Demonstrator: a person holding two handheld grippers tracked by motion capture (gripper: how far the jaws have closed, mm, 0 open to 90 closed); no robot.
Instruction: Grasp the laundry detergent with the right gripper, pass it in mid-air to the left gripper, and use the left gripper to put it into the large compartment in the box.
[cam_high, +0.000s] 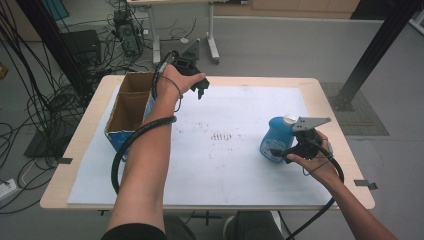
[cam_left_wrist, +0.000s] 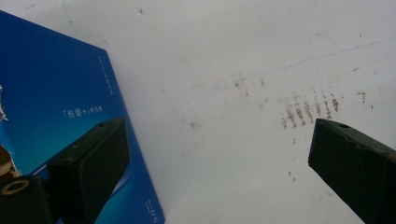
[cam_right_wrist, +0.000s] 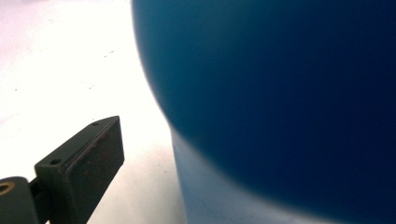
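A blue bottle (cam_high: 276, 140) with a white cap (cam_high: 289, 119) stands on the white sheet (cam_high: 225, 165) at the right of the table. My right gripper (cam_high: 283, 152) is low against the bottle's near right side. In the right gripper view the bottle (cam_right_wrist: 280, 102) looms very close. One black finger (cam_right_wrist: 86, 161) stands clear to its left and the other is hidden behind it. My left gripper (cam_high: 198, 86) hangs open over the sheet's far left part, beside the open cardboard box (cam_high: 129, 107). Its jaws are wide apart over bare paper, with the box's blue wall (cam_left_wrist: 56, 93) at the left.
Brown smudges (cam_high: 220, 136) mark the middle of the sheet (cam_left_wrist: 243, 56). The box has two compartments and stands at the table's left edge. Cables (cam_high: 45, 100) and equipment lie on the floor to the left and behind. A black post (cam_high: 372, 50) rises at the far right.
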